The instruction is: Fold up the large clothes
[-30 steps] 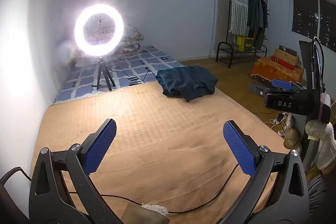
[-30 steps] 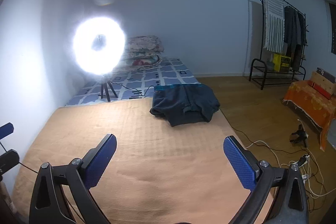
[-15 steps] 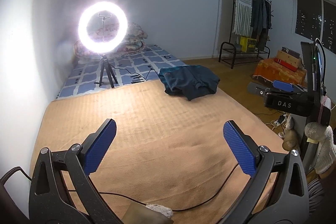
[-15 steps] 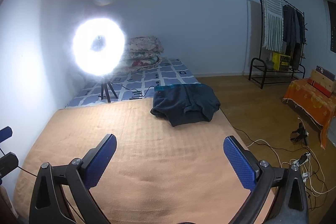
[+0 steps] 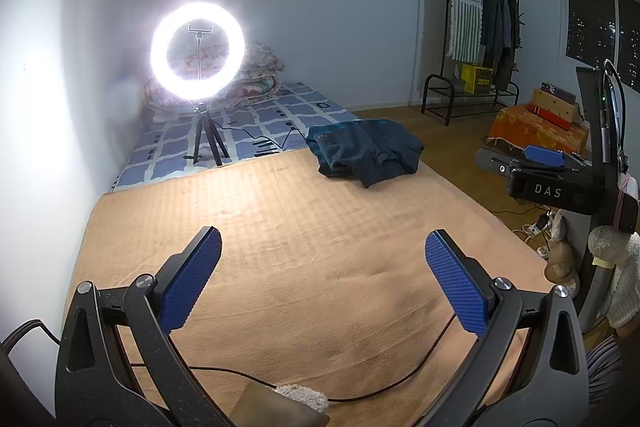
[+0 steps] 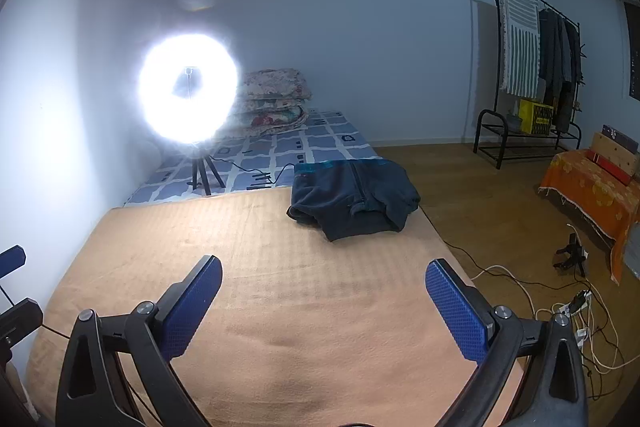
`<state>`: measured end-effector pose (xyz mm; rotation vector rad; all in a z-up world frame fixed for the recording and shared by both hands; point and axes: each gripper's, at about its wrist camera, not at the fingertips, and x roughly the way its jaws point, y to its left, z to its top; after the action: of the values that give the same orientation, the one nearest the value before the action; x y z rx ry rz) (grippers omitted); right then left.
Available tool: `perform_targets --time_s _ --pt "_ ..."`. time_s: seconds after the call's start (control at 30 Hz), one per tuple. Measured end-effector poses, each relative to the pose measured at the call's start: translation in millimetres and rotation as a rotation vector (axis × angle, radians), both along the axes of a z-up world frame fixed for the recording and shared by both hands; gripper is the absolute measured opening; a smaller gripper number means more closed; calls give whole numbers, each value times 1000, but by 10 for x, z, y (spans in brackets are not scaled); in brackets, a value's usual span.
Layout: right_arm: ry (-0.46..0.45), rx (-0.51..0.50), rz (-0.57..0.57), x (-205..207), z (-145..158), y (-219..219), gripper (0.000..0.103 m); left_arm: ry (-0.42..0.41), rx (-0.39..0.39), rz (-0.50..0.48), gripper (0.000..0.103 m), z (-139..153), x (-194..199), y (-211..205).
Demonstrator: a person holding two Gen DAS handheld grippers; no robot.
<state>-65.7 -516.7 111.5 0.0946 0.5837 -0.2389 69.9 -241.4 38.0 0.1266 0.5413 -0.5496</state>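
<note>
A dark teal fleece garment (image 5: 366,153) (image 6: 354,197) lies crumpled at the far right corner of the tan blanket (image 5: 300,247) (image 6: 280,287) that covers the bed. My left gripper (image 5: 322,277) hangs open above the near part of the blanket, far short of the garment, with nothing between its blue pads. Further right, my right gripper (image 6: 322,303) is open too and holds nothing; it also shows from the side in the left wrist view (image 5: 546,157). The garment's zip faces up in the right wrist view.
A lit ring light on a tripod (image 5: 197,53) (image 6: 187,89) stands on the blue checked sheet (image 5: 248,131) beyond the blanket. Folded quilts (image 6: 276,103) lie by the wall. A black cable (image 5: 360,393) crosses the near blanket. A clothes rack (image 6: 532,67) and floor cables (image 6: 572,307) are to the right.
Both views have shifted slightly; the garment and ring light sit a little further right in the left wrist view. Both grippers stay open and nothing has been taken hold of.
</note>
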Motion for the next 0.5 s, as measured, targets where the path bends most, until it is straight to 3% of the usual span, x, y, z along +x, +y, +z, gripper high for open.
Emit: perform_targets --time_s 0.5 --pt "2 -1 -15 -34 -19 50 103 -7 12 -6 103 -54 -48 -28"
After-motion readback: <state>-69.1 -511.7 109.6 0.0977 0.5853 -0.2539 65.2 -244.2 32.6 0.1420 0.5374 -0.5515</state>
